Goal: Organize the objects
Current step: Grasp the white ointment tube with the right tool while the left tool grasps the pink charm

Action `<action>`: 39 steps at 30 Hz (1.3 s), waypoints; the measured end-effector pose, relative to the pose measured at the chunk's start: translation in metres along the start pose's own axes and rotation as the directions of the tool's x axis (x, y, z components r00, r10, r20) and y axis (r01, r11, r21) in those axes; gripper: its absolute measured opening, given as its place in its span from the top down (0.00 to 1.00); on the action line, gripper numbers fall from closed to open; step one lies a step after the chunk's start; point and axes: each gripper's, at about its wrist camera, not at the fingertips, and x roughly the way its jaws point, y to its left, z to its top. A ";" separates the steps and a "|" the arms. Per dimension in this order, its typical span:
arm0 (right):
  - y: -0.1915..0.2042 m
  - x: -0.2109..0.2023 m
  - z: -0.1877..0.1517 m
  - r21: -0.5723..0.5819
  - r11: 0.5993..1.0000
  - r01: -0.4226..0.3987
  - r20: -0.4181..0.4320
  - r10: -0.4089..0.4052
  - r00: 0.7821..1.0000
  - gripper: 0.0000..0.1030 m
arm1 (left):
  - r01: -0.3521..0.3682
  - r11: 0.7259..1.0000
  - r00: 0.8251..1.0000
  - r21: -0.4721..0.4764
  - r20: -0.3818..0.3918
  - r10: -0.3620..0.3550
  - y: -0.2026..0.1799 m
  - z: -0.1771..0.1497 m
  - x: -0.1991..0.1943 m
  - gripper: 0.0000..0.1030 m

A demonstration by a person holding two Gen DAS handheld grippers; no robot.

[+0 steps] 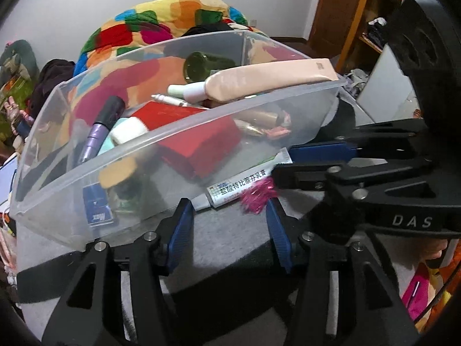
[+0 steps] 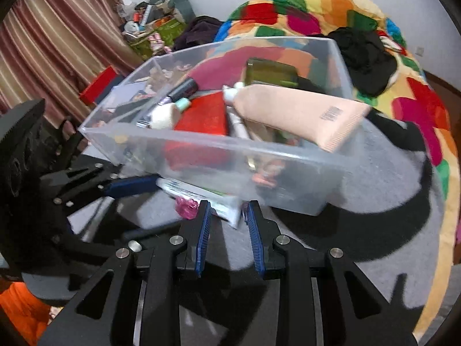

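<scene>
A clear plastic bin [image 1: 178,132] [image 2: 302,155] sits on a grey mat, full of cosmetics: a peach tube [image 1: 270,79] [image 2: 302,115], a red box [image 1: 198,141] [image 2: 204,115], a green bottle [image 1: 207,65] [image 2: 270,72], a purple tube [image 1: 100,129]. A white ointment tube [image 1: 239,187] [image 2: 207,199] and a pink tinsel piece [image 1: 258,197] [image 2: 187,206] lie on the mat by the bin's near wall. My left gripper [image 1: 230,204] is open just before them. My right gripper [image 2: 227,210] is open around the ointment tube's end; it also shows in the left wrist view [image 1: 291,161].
A patchwork quilt [image 2: 331,8] lies behind the bin, with black clothing [image 2: 366,54] on it. A curtain [image 2: 57,49] and a cluttered green basket [image 2: 155,31] are at the far left. Wooden shelves [image 1: 371,26] stand at the right.
</scene>
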 end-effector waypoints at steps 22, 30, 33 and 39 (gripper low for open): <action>0.027 -0.046 -0.061 -0.183 0.983 0.018 -0.001 -0.018 1.000 0.68 | 0.056 0.994 0.996 0.098 0.058 -0.062 -0.040 -0.043 -0.045 0.46; 0.029 -0.017 -0.022 -0.182 0.983 0.024 -0.016 -0.027 1.000 0.68 | 0.023 0.998 0.999 0.058 0.047 -0.026 -0.039 -0.037 -0.028 0.67; 0.029 -0.010 -0.015 -0.177 0.984 -0.002 -0.041 -0.005 0.999 0.68 | 0.015 0.998 0.998 0.058 0.063 -0.019 -0.042 -0.037 -0.027 0.74; 0.040 0.007 -0.009 -0.219 0.974 -0.052 -0.102 0.030 0.994 0.68 | 0.062 0.998 0.994 0.008 0.088 -0.063 -0.030 -0.051 -0.036 0.74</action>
